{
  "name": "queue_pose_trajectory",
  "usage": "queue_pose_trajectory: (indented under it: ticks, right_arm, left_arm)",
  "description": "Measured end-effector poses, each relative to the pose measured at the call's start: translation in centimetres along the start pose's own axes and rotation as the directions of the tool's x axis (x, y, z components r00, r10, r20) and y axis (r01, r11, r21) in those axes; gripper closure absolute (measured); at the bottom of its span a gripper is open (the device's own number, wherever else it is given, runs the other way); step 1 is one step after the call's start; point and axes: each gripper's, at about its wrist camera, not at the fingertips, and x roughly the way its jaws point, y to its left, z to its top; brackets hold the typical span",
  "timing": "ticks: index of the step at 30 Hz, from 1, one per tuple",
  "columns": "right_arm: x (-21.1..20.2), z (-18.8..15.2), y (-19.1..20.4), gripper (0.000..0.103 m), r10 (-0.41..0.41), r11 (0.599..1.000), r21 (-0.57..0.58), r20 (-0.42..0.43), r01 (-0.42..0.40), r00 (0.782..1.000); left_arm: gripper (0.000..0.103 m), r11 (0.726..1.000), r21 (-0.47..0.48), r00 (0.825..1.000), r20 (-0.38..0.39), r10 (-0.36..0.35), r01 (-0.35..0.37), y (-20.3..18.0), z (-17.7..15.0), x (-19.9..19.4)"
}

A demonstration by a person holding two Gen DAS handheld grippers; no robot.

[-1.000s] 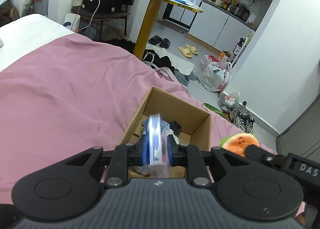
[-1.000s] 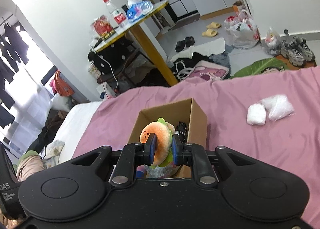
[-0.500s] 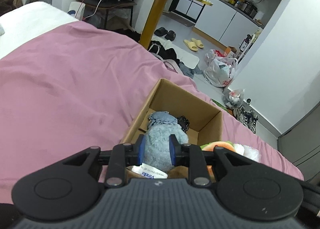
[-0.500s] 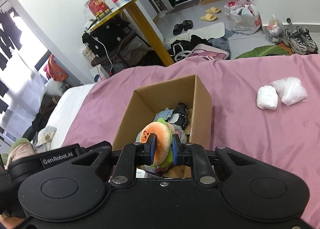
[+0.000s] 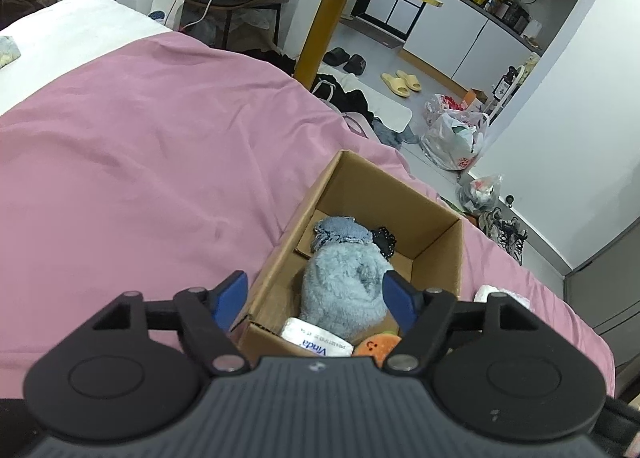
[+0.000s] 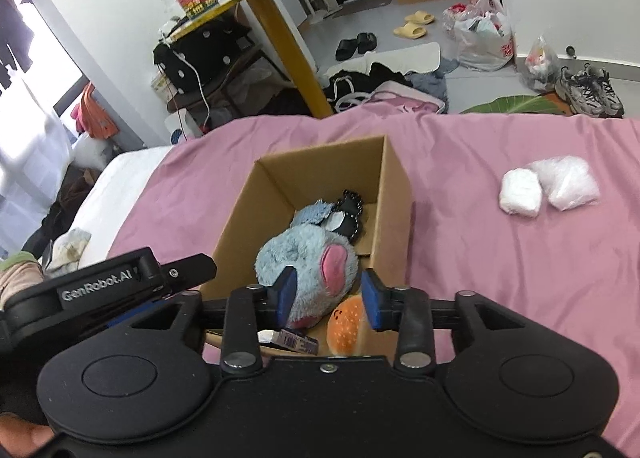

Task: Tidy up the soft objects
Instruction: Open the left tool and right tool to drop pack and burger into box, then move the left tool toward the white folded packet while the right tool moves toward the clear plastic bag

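Left gripper [image 5: 316, 298] spread wide, empty, hanging over the near end of the open brown cardboard box [image 5: 436, 246], which sits on the smooth pink bed sheet [image 5: 140, 162]. In the box, left to right: one white tissue pack printed "Vinda" [image 5: 316, 340] at the near wall, one fluffy light-blue plush toy [image 5: 344, 286] with a pink patch filling the middle, one small orange burger-shaped plush with a smiley face [image 6: 346, 324] in the near right corner; at the far end, one frayed denim-blue fabric piece [image 6: 314, 214] and one black studded item [image 6: 350, 210], type unclear. Right gripper [image 6: 327, 298] also spread, holding nothing, blue pads either side of the blue plush from above. Right of the box, well apart on the sheet: two crinkly white plastic-wrapped soft bundles [image 6: 520, 192], touching each other.
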Motion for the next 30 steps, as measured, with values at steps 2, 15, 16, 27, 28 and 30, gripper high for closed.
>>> queue_pose_trajectory:
  ticks: [2, 15, 16, 27, 28, 30]
  right_arm:
    - [-0.8, 0.0, -0.3, 0.051, 0.001, 1.000, -0.005, 0.011, -0.001, 1.000]
    - [-4.7, -0.2, -2.9, 0.005, -0.016, 0.999, -0.040, 0.114, 0.021, 0.993]
    - [-5.0, -0.1, -3.2, 0.005, -0.021, 0.999, -0.036, 0.123, 0.025, 0.992]
    - [-7.8, -0.3, -6.6, 0.000, -0.040, 0.999, -0.023, 0.182, 0.045, 0.982]
    - [-8.0, -0.3, -6.9, 0.000, -0.043, 0.999, -0.024, 0.184, 0.048, 0.982]
    - [-8.4, -0.4, -7.5, 0.000, -0.041, 0.999, -0.024, 0.184, 0.046, 0.982]
  left_arm:
    - [0.030, 1.000, 0.008, 1.000, 0.006, 0.004, -0.004, -0.2, 0.0, 0.0]
    - [0.023, 0.996, 0.089, 0.995, 0.094, -0.016, 0.007, -2.9, -0.5, -3.3]
    - [0.023, 0.995, 0.092, 0.996, 0.085, -0.036, 0.028, -3.1, -0.5, -3.6]
    - [0.020, 0.986, 0.167, 0.989, 0.145, -0.021, -0.004, -7.3, -0.9, -6.6]
    - [0.019, 0.983, 0.182, 0.989, 0.146, -0.010, -0.016, -7.8, -1.0, -6.6]
    - [0.016, 0.981, 0.195, 0.991, 0.130, -0.014, -0.012, -8.2, -1.3, -6.6]
